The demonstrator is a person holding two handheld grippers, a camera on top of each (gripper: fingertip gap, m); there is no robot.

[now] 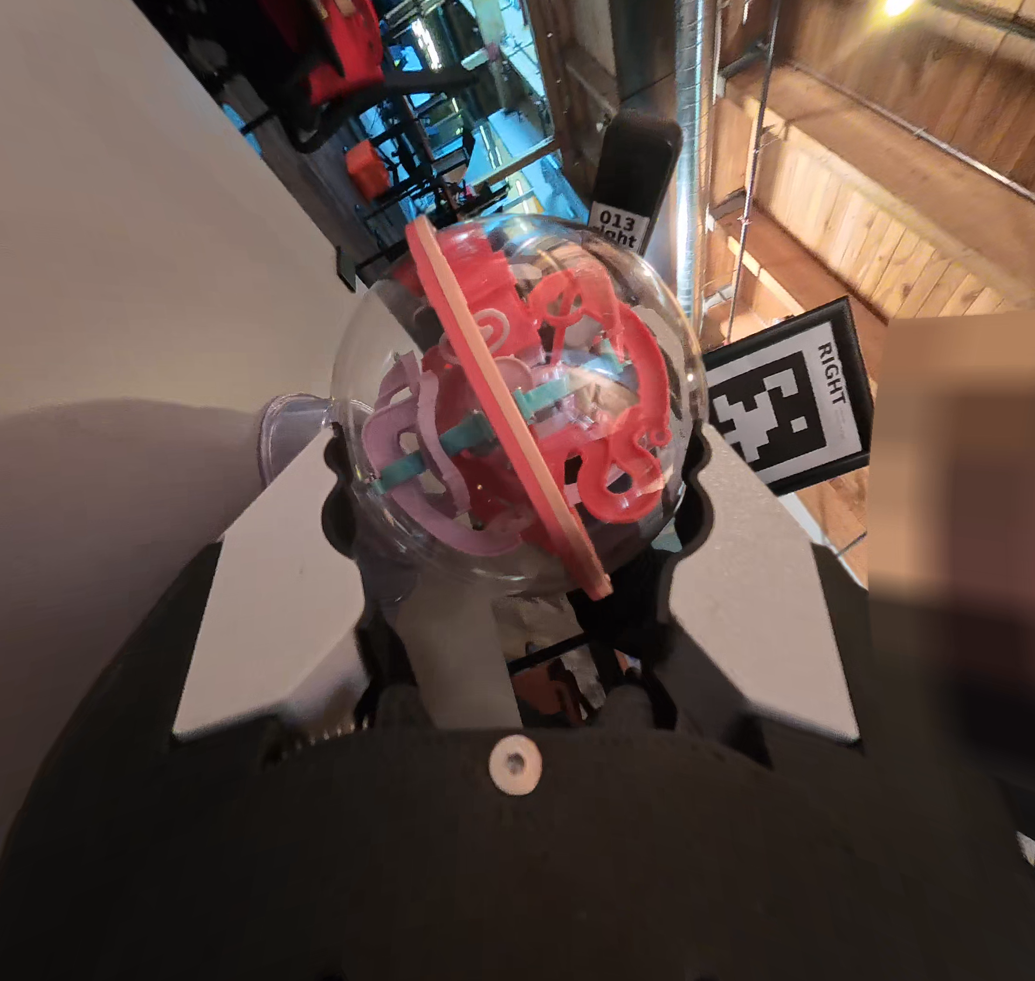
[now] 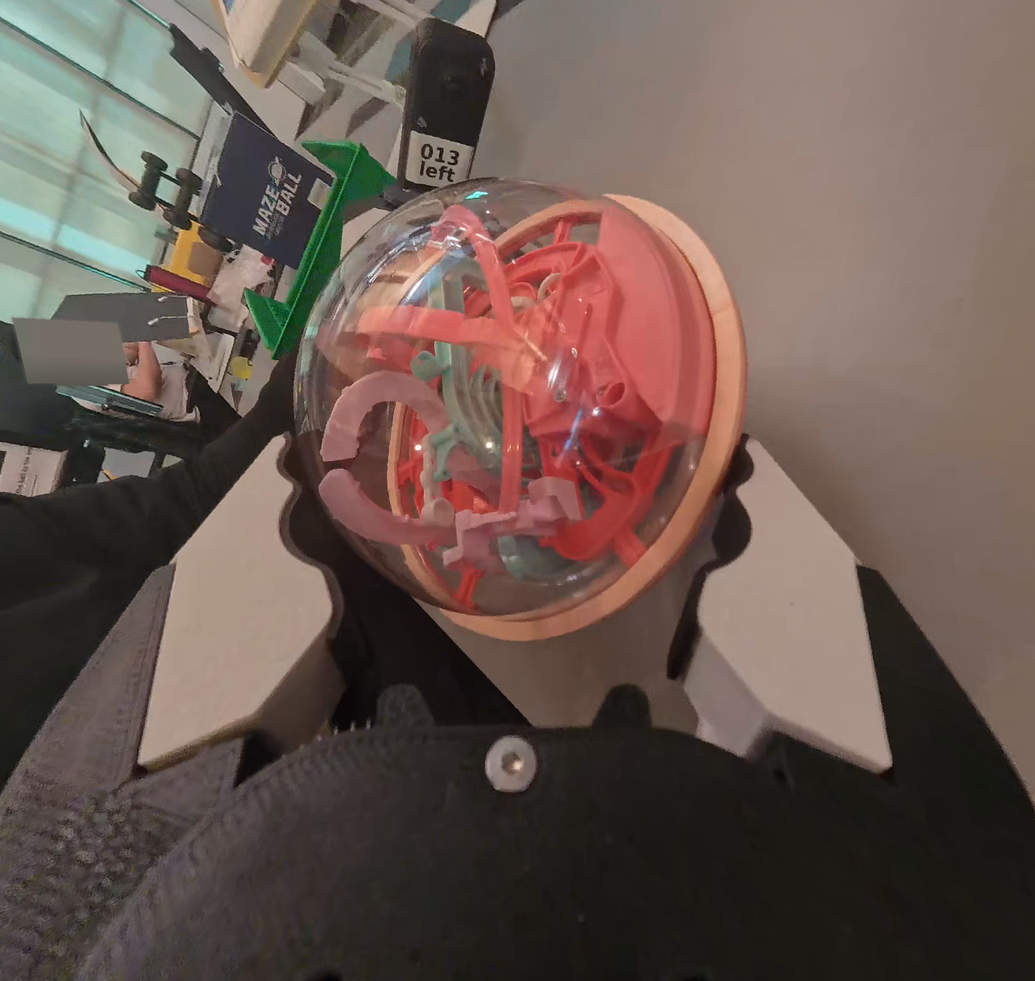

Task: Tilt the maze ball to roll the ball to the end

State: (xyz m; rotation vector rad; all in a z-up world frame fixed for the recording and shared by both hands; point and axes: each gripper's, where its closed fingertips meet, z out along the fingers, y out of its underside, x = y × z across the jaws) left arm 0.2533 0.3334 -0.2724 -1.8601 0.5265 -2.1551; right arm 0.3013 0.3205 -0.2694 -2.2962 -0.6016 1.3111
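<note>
The maze ball point(image 1: 515, 405) is a clear sphere with red, pink and teal tracks and a tan ring around its middle. It is held in the air, tilted, between both grippers. My left gripper point(image 1: 515, 483) is shut on it, one finger on each side. My right gripper point(image 2: 512, 494) is shut on the same ball point(image 2: 521, 405) from the opposite side. Each gripper's black body shows behind the ball in the other's view: the right one point(image 1: 633, 181) and the left one point(image 2: 448, 108). I cannot pick out the small rolling ball for certain.
A clear plastic stand point(image 1: 285, 427) lies on the white table point(image 1: 140, 282) just beside the ball. A green plastic piece point(image 2: 319, 259), a dark blue box point(image 2: 263, 197) and a person's hand point(image 2: 145, 366) are beyond it. A metal duct point(image 1: 689, 113) runs overhead.
</note>
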